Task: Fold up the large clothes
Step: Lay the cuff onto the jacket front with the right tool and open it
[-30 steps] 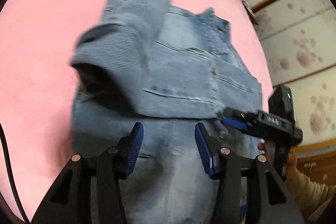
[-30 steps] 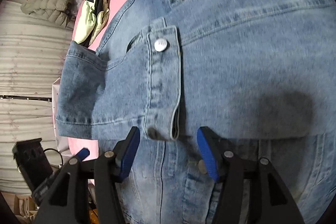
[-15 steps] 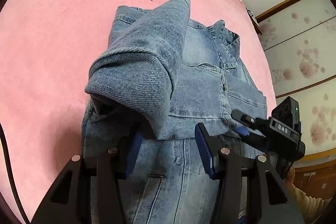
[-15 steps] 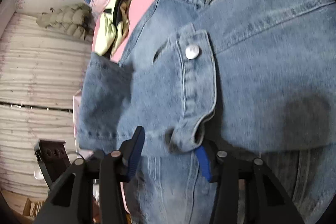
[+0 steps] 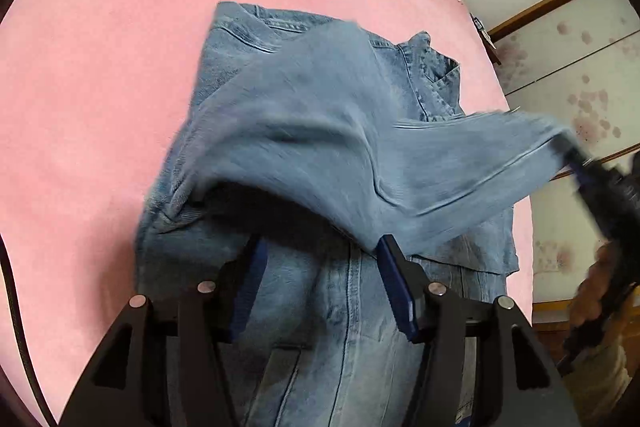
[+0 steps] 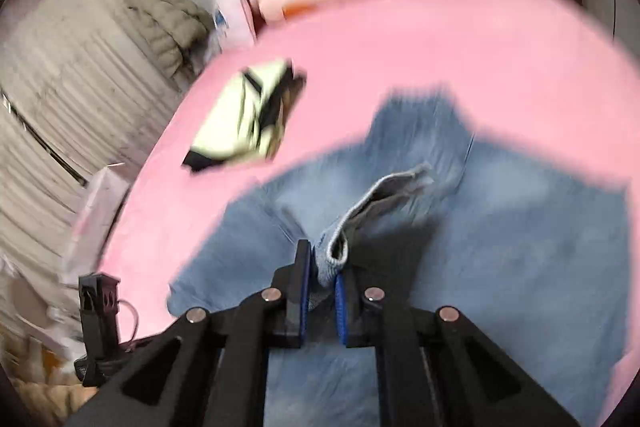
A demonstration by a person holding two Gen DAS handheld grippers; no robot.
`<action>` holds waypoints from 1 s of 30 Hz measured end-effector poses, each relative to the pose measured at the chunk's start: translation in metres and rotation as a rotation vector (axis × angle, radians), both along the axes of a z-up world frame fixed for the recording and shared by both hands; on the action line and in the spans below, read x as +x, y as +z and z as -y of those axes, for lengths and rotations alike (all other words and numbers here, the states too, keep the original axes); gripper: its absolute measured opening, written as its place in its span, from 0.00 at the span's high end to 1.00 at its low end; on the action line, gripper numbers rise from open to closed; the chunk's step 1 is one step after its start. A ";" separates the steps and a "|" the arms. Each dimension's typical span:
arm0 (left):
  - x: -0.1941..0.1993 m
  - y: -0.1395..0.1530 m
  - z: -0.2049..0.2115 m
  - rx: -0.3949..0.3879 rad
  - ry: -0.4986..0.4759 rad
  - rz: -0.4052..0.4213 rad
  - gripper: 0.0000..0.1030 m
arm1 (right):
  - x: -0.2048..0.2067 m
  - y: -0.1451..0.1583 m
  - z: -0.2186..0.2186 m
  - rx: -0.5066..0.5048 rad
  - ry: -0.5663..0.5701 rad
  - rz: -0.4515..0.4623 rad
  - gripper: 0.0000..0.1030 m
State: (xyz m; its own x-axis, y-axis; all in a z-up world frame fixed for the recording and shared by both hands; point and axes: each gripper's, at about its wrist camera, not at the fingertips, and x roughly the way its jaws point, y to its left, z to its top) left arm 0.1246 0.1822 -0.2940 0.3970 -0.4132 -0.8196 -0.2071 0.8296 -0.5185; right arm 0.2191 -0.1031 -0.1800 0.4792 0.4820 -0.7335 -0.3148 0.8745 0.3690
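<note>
Right gripper [image 6: 323,281] clamping sleeve cuff [image 6: 374,205] of denim jacket [image 5: 304,131], jaws having just been closing — jacket lying on pink bed [image 5: 100,87]. Left gripper [image 5: 320,283] hanging released over hem. Advisable: carrying sleeve across flat — avoiding bunching.

Left gripper [image 5: 320,279]: black angular arms, blue pads, silver rivets, black cable at left edge. Right gripper [image 6: 322,277]: same black build, blue pads, silver rivets.
</note>
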 end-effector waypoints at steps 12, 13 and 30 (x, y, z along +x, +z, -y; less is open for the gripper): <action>0.000 -0.023 0.004 0.064 0.051 -0.073 0.46 | 0.017 -0.060 0.057 -0.360 -0.160 -0.035 0.91; -0.001 -0.023 0.004 0.070 0.046 -0.078 0.46 | 0.014 -0.074 0.062 -0.378 -0.167 -0.079 0.91; 0.028 0.033 0.016 0.169 -0.030 0.059 0.39 | -0.010 -0.143 0.135 -0.028 -0.364 -0.486 0.74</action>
